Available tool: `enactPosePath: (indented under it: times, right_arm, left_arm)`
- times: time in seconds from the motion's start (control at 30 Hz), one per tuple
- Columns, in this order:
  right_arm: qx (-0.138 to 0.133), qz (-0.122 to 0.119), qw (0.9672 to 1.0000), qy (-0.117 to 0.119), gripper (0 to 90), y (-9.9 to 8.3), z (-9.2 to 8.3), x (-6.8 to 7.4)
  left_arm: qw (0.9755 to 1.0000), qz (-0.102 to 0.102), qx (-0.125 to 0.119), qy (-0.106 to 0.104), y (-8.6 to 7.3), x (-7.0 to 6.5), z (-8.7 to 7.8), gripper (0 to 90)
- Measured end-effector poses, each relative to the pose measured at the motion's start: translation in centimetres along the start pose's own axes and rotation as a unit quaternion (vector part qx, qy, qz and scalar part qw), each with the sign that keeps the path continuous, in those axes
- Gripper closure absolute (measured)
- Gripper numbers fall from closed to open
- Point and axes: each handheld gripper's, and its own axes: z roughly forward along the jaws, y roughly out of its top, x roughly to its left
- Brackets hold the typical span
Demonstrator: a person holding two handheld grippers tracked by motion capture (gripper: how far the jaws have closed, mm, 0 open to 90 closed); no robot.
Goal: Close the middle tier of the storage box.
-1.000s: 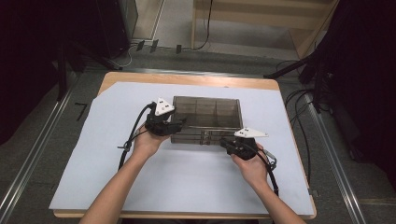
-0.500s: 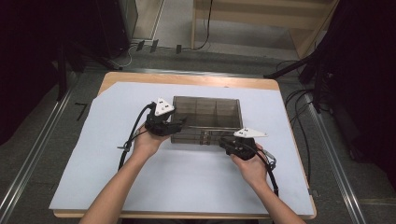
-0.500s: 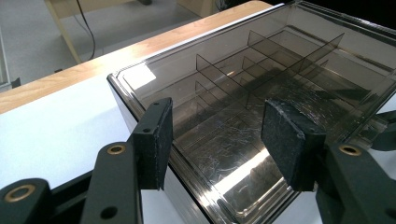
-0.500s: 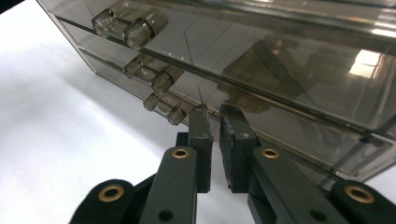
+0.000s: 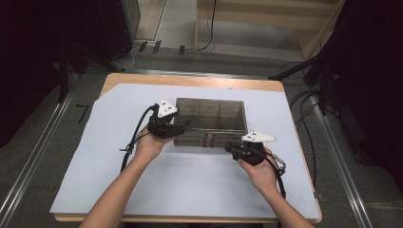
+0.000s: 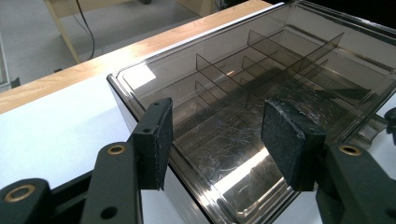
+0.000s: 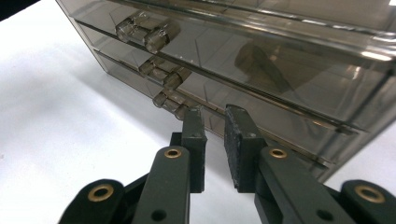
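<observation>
One smoky divided box — left gripper wide astride corner, right gripper narrow, perhaps empty.

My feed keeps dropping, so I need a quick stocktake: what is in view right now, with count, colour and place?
Smoky transparent plastic compartment box: one, grey-brown, centre of the sheet, lid shut.
Clear latch tabs: three, on the box's near side.
White sheet: one, covering the tabletop.
Wooden table: one, light brown edge showing at the far side.
Left tool: one, black, open astride the box's corner.
Right tool: one, black, jaws just opening, nothing between them, by the lowest latch.
</observation>
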Motion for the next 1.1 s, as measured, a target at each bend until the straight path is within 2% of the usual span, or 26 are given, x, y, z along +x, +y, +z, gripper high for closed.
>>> enactPosePath:
  times: [0.43,1.1]
  right_arm:
    - [-0.004,-0.007,1.0000,-0.005,73.8,-0.1,-1.9,-0.6]
    - [-0.024,-0.006,0.9989,-0.039,68.3,-1.6,-5.1,-2.8]
  left_arm:
    - [1.0000,0.000,0.001,-0.002,0.0,0.1,0.0,45.1]
    - [1.0000,-0.001,0.000,-0.003,0.0,0.1,-0.1,45.1]
